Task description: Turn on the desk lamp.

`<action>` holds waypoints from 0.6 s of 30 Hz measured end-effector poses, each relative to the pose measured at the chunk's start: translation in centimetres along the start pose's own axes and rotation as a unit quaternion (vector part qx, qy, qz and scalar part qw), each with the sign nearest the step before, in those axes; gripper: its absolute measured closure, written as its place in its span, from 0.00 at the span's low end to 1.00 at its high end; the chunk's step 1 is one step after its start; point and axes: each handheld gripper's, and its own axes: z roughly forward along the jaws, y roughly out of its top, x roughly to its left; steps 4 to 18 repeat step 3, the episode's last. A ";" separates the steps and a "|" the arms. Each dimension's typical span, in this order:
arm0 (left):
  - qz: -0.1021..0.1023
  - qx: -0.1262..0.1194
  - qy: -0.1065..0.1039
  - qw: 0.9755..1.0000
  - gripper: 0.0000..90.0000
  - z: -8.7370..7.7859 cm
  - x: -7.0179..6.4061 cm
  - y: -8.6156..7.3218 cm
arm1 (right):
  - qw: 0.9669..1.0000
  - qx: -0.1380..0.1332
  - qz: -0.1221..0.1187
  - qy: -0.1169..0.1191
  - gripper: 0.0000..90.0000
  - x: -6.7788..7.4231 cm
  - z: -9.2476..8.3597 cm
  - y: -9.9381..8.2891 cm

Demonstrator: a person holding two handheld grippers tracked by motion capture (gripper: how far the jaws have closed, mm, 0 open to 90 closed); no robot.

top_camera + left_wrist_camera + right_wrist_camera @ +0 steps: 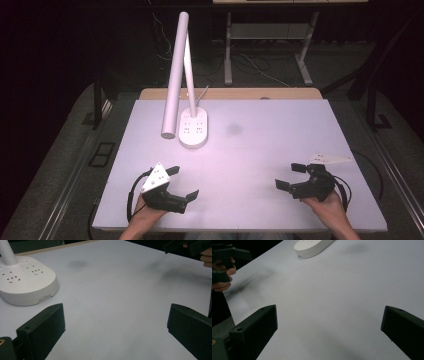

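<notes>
A white desk lamp stands on an oval base with sockets (193,128) at the back left of the white table (260,150); its long tube head (174,80) slants down to the left. The same base (25,283) is at the upper left of the left gripper view and at the top (313,246) of the right gripper view. My left gripper (183,183) hovers near the front left edge, open, nothing between its jaws. My right gripper (292,176) hovers near the front right, open and holding nothing. Both point toward the table's middle.
A faint dark smudge (234,129) marks the tabletop right of the lamp base. Cables trail from both grippers over the front edge. A wooden strip (230,93) runs along the table's back edge. Desk legs and cords stand on the dark floor behind.
</notes>
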 end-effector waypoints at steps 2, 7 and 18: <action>-0.001 -0.001 0.000 1.000 0.01 0.0 0.0 0.0 | 1.000 -0.007 0.000 -0.004 0.00 0.1 -0.1 -0.6; 0.000 0.000 0.000 1.000 0.01 0.0 0.1 0.0 | 1.000 -0.007 0.002 -0.005 0.00 0.1 -0.2 -0.8; 0.000 0.000 0.000 1.000 0.01 0.0 0.1 0.0 | 1.000 -0.007 0.002 -0.005 0.00 0.1 -0.2 -0.8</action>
